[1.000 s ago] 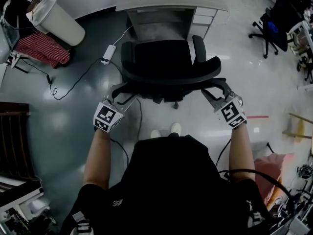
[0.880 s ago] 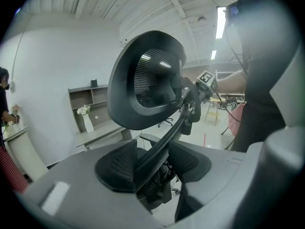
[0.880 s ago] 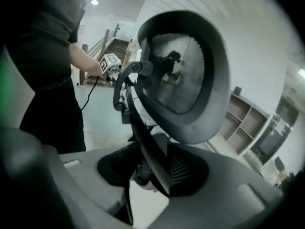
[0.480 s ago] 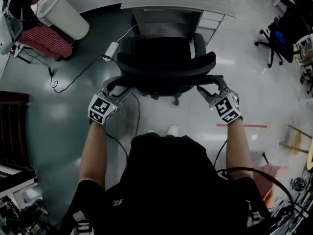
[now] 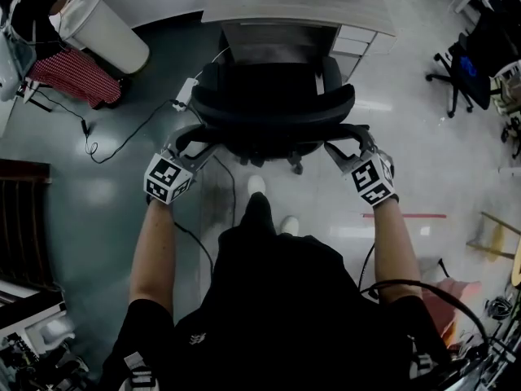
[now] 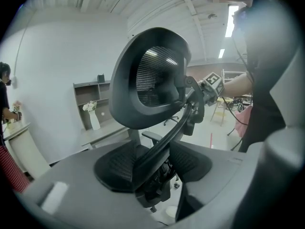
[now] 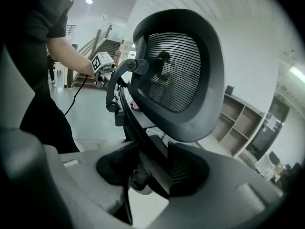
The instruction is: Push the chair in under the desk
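Currently the office chair [image 5: 273, 96] is sitting at twelve o'clock, partly under the tabletop [image 5: 293, 6]. Left tongs [image 5: 189, 143] are pinching its back frame [image 5: 269, 130]; right tongs [image 5: 338, 147] are opening around it, so lopsided pushing is risking swivelling it against the drawers [image 5: 354, 43].

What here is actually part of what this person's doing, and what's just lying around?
Part of the job: chair; desk; left tool, clamped on chair frame; right tool, jaws opening around that frame.
Just lying about: white bin; power strip; vase of flowers; another office chair.
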### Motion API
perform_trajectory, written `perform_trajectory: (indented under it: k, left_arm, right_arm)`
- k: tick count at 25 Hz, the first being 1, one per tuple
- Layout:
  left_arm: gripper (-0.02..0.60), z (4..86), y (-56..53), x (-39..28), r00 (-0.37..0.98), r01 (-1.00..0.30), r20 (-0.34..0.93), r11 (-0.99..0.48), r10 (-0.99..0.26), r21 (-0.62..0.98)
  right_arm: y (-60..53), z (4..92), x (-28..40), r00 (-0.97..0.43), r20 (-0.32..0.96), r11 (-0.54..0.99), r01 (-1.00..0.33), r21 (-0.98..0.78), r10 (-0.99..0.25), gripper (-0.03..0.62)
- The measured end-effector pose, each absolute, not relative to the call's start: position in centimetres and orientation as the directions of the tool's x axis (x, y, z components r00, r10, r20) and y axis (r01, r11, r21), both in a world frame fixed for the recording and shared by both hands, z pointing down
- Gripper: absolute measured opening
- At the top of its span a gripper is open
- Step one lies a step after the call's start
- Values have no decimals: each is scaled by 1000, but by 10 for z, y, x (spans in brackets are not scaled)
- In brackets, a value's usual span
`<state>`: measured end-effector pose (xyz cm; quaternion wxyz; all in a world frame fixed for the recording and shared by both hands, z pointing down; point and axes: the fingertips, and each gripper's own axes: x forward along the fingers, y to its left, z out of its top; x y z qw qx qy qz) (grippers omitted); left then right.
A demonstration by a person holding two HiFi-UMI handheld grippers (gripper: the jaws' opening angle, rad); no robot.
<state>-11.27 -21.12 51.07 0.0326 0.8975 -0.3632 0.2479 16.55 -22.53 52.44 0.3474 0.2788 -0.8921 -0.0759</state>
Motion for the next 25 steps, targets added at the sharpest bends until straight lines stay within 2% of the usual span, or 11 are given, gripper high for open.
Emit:
perform_trajectory:
  k: [11,25]
  left_arm:
    - [230,508,-285,-159,672,-603,472,-792,-570,-98]
    - [225,512,-361,-176,713,-557,456,-825,-533,-95]
  right_arm:
    - [-272,522,118,-568,582,805,-503,315,-582,186]
    - [-345,527,102,-511,618,781,-546,305,-598,189]
